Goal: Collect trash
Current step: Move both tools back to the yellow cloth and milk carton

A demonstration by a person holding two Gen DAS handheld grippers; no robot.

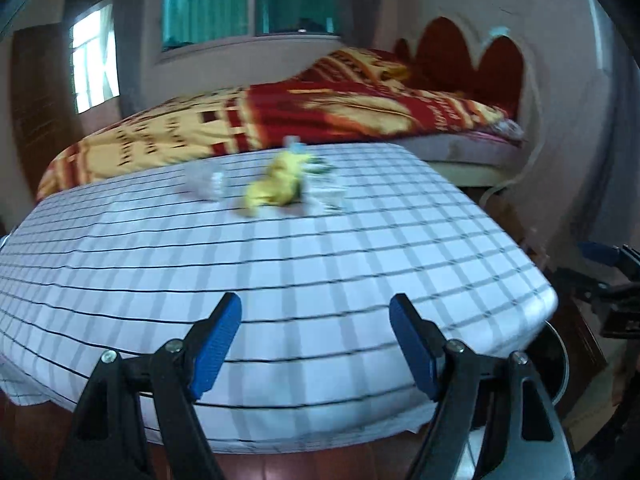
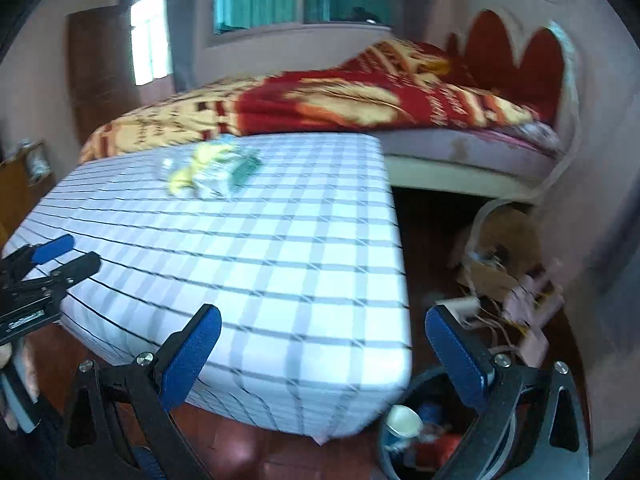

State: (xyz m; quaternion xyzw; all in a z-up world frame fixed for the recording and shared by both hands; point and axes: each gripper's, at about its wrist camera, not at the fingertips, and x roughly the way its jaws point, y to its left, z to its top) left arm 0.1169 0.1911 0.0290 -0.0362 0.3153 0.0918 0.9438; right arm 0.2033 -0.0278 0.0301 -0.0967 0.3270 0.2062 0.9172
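Trash (image 1: 276, 188) heaped on checked table (image 1: 280, 280) | left tool (image 1: 316, 344) agape, empty | right tool (image 2: 322, 356) agape, empty

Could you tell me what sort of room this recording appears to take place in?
Most likely a bedroom at home: a bed with a red and yellow blanket and a scalloped red headboard stands behind the checked-cloth table, under a curtained window.
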